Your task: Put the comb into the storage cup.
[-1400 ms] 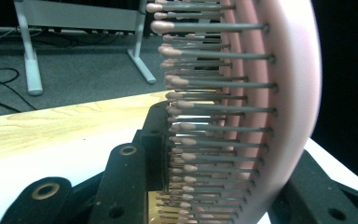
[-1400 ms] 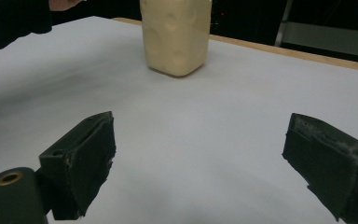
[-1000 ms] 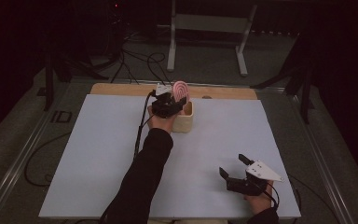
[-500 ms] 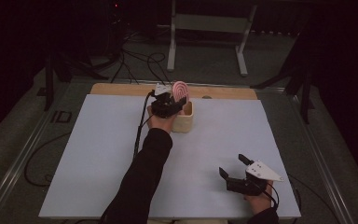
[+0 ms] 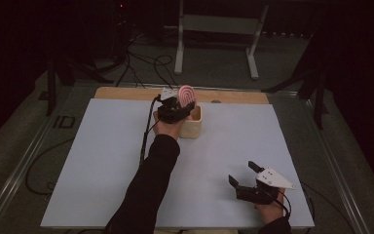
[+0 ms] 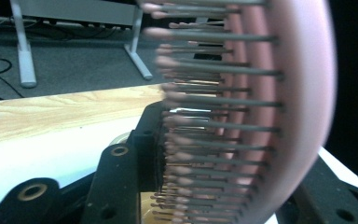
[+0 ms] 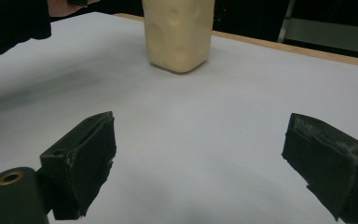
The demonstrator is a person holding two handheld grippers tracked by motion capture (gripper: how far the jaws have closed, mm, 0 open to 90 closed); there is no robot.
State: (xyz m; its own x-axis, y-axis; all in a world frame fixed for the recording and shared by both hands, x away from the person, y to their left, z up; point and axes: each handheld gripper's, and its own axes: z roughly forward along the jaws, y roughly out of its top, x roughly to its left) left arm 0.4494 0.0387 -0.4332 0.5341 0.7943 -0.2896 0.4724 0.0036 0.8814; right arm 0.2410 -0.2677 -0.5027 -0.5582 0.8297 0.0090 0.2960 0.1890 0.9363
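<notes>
High view — unmarked hairbrush (image 5: 187, 94), holder (image 5: 193, 127)

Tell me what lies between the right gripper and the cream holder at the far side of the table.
Nothing: in the right gripper view, bare white table runs from the open right gripper to the cream holder. The high view shows the same.

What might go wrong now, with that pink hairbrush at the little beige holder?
The left gripper's jaws have just been opening, with the pink hairbrush between them. If its handle isn't seated in the beige holder, it may tip out. The holder looks light, so pulling away could topple it. The right gripper sits open and far off, too distant to steady anything.
</notes>
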